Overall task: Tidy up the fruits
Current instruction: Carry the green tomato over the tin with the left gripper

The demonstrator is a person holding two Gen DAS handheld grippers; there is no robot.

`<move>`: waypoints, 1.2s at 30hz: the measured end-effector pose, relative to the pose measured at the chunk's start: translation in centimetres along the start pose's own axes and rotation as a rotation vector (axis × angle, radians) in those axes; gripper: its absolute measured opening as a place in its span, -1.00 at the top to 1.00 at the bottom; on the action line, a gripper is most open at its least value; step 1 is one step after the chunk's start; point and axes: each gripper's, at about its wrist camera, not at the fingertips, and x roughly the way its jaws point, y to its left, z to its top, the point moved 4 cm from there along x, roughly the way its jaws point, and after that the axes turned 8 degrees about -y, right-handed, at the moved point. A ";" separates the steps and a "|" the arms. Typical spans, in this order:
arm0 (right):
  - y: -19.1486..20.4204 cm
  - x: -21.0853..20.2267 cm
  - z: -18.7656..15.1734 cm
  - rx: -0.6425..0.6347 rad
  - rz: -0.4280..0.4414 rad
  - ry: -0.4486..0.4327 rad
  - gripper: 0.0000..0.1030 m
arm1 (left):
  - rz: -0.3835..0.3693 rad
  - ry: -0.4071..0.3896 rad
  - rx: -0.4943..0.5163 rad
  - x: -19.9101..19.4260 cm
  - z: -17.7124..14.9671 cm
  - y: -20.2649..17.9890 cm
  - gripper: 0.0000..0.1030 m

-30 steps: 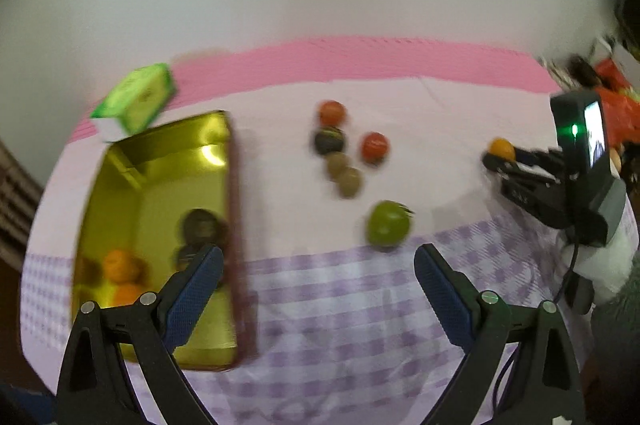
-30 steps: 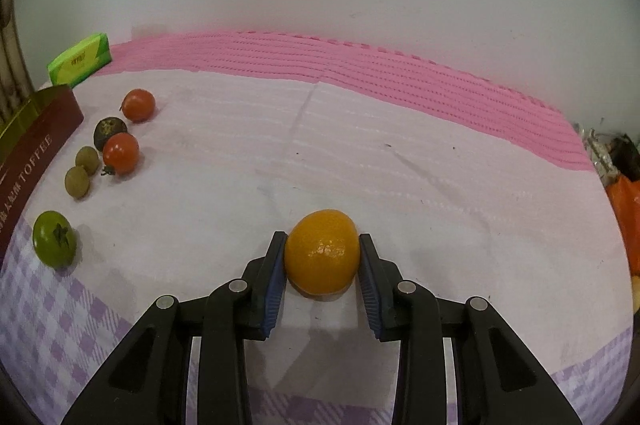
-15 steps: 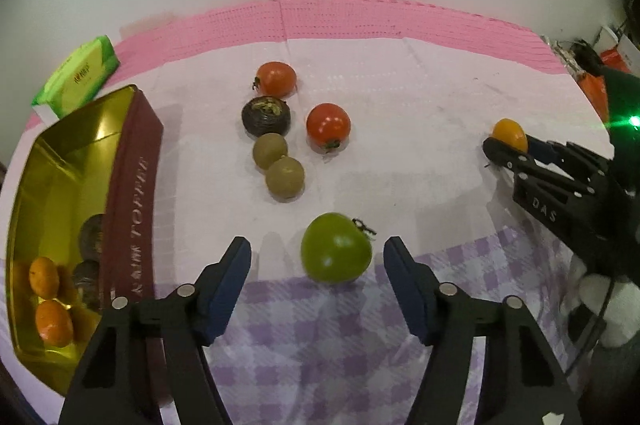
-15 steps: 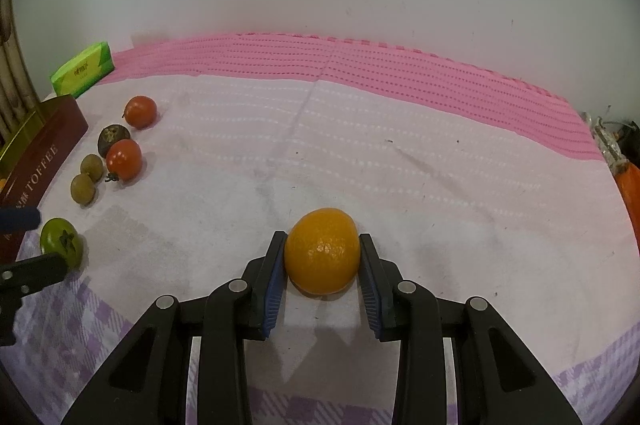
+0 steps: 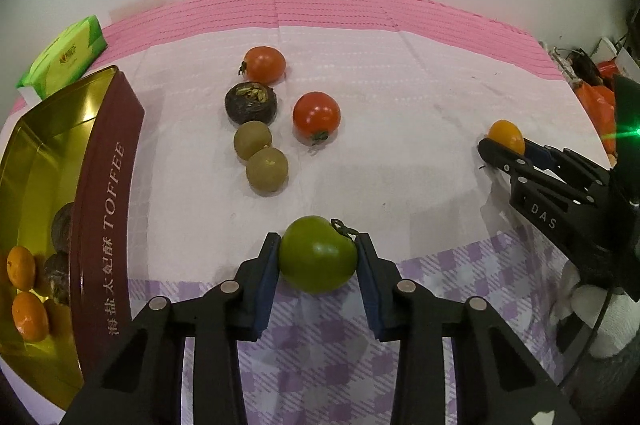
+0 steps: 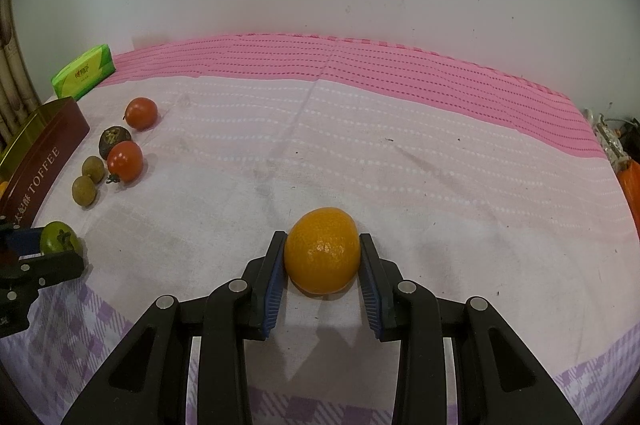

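My left gripper (image 5: pixel 318 257) is shut on a green tomato (image 5: pixel 318 255) at the cloth's near edge. My right gripper (image 6: pixel 322 257) is shut on an orange (image 6: pixel 322 251) resting on the cloth; it shows at the right of the left wrist view (image 5: pixel 506 136). Two red tomatoes (image 5: pixel 265 65) (image 5: pixel 316 115), a dark mangosteen (image 5: pixel 251 103) and two brownish-green round fruits (image 5: pixel 253 139) (image 5: pixel 267 169) lie grouped on the cloth. A gold toffee tin (image 5: pixel 102 209) at the left holds oranges (image 5: pixel 29 315) and dark fruits.
A green tissue pack (image 5: pixel 66 57) lies beyond the tin near the wall. Orange bags and clutter (image 5: pixel 596 93) sit at the table's far right. The pink and lilac cloth (image 6: pixel 400 153) covers the table up to the white wall.
My left gripper swung from over the tin to the green tomato, moved in and closed on it. My right gripper stayed shut on the orange, almost still.
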 end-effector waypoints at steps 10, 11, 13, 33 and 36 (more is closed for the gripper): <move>-0.1 0.0 0.0 0.000 -0.001 0.000 0.31 | 0.025 -0.012 0.006 -1.2 -0.4 0.2 0.36; -0.1 0.0 0.0 0.001 0.000 0.000 0.31 | 0.028 -0.014 0.008 -1.4 -0.5 0.2 0.36; 0.0 0.0 0.0 0.001 0.000 0.000 0.31 | 0.035 -0.024 0.014 -2.0 -0.4 0.2 0.36; -0.1 0.0 0.0 -0.004 -0.004 0.000 0.31 | 0.145 -0.163 -0.077 -11.0 0.8 8.3 0.36; -0.1 0.0 0.0 -0.004 -0.004 0.000 0.31 | 0.166 -0.139 -0.116 -11.3 -0.1 10.6 0.36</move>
